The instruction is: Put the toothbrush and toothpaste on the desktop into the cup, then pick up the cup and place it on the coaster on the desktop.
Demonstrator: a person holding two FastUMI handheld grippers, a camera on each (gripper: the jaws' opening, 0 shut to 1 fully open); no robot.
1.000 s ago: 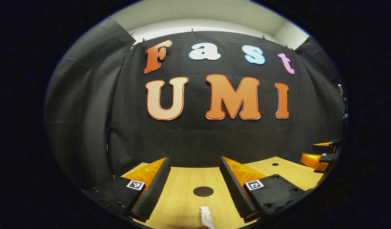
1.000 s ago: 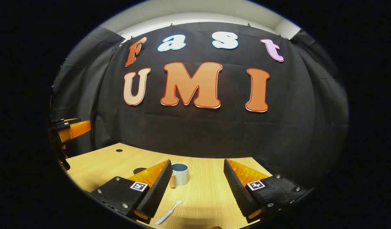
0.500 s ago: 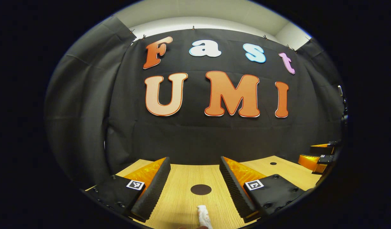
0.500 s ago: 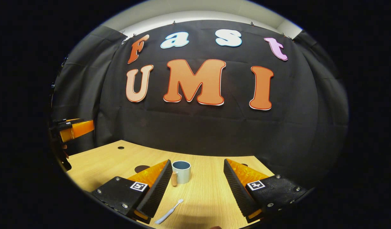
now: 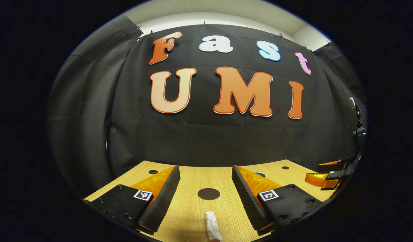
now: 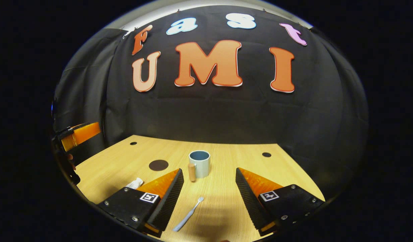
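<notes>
Above the tabletop [image 6: 226, 188], the right gripper [image 6: 209, 198] hovers tilted down over the toothbrush [image 6: 188, 214], jaws wide. Left gripper [image 5: 205, 195] hangs low over the toothpaste [image 5: 211, 228], jaws likewise spread

Light wooden desktop [image 6: 246, 158] against black cloth wall [image 6: 206, 114].

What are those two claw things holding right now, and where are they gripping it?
Nothing. Both sets of jaws stand open. The toothpaste lies on the desktop ahead of the left gripper, the toothbrush before the right gripper, and the cup stands untouched.
</notes>
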